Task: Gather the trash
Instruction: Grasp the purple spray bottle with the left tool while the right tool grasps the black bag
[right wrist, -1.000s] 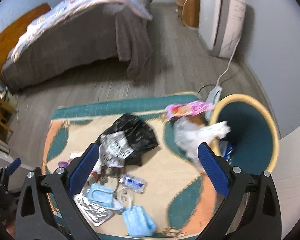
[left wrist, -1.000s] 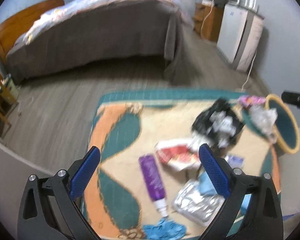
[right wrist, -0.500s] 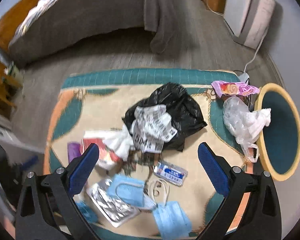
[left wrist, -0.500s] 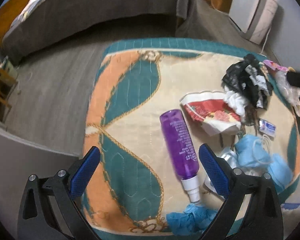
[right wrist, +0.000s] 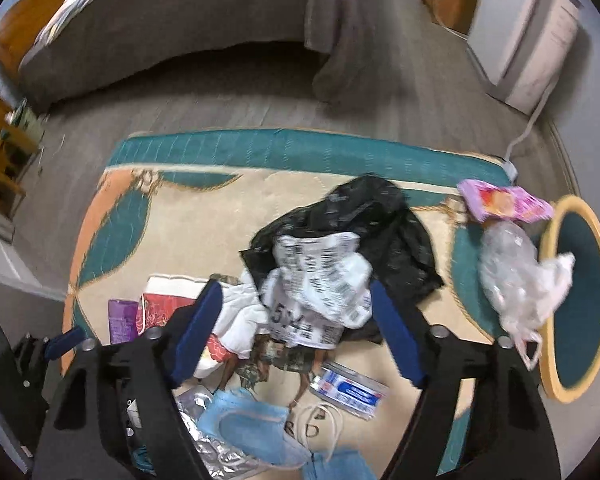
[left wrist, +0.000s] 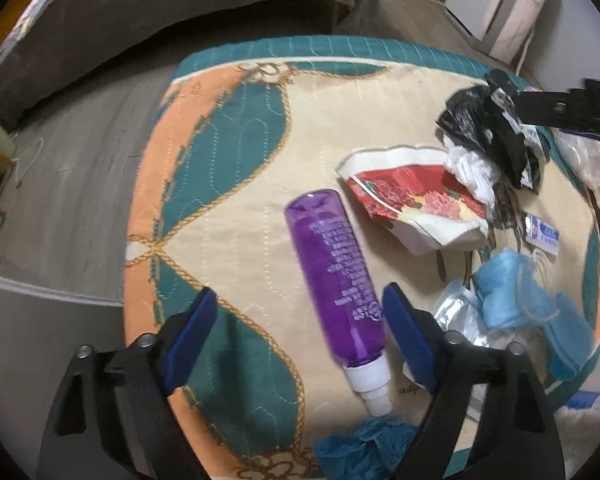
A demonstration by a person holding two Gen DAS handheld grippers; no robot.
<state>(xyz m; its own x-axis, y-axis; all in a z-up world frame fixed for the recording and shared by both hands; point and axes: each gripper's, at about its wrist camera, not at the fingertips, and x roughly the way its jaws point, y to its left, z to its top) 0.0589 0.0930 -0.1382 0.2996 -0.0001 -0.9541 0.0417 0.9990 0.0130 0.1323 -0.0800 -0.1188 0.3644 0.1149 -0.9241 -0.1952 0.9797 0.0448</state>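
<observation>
On the rug (left wrist: 228,184): one purple bottle (left wrist: 334,276), two masks (right wrist: 252,428) (blue).

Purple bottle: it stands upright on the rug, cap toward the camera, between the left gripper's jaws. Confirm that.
Not quite. In the left wrist view the purple bottle lies on its side on the rug, not upright. The rest holds: its white cap points toward the camera, and it sits between the jaws of the left gripper, which are closing but not yet pressing on it.
</observation>
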